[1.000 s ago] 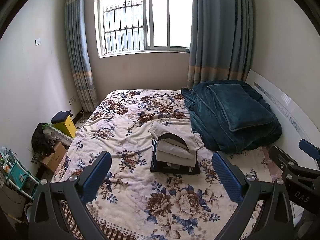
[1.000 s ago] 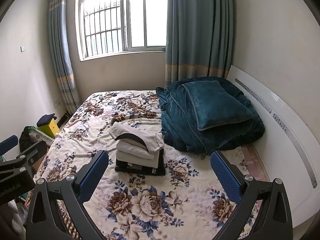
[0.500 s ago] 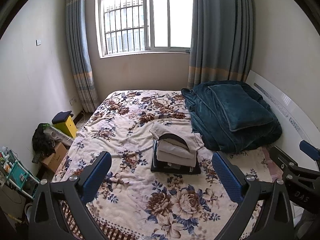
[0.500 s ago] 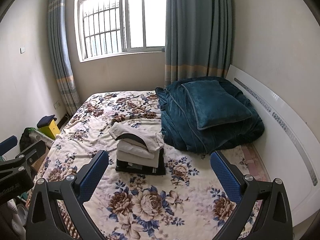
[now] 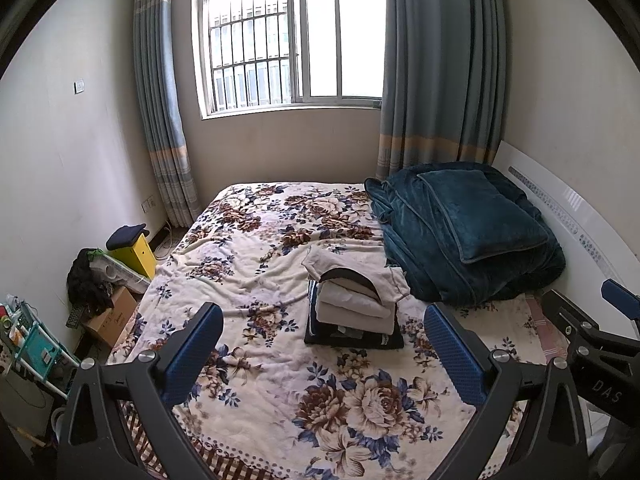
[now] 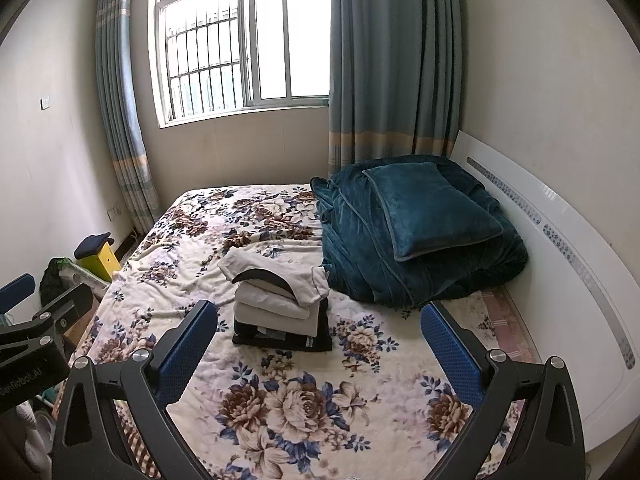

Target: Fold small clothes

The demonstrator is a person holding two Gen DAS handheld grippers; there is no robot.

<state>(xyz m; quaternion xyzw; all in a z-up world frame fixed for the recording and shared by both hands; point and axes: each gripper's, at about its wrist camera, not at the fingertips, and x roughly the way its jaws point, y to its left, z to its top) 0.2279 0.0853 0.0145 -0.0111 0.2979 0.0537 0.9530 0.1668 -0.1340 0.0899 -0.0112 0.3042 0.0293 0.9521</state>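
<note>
A stack of folded clothes [image 5: 354, 306] sits mid-bed on the floral blanket [image 5: 256, 280]: cream pieces on top, dark pieces underneath. It also shows in the right wrist view [image 6: 280, 304]. My left gripper [image 5: 324, 350] is open and empty, held above the bed's near end, short of the stack. My right gripper [image 6: 318, 344] is open and empty too, beside the left one. The right gripper's body shows at the left view's right edge [image 5: 592, 340]; the left gripper's body shows at the right view's left edge [image 6: 36, 332].
A teal quilt with a pillow [image 5: 464, 232] lies at the bed's right, against the white headboard [image 5: 576, 216]. Left of the bed are a yellow box [image 5: 134, 252], a cardboard box [image 5: 112, 316] and a small shelf [image 5: 28, 344]. A curtained window is behind.
Both grippers have drifted slightly; the view shifts a little. Nothing on the bed has moved.
</note>
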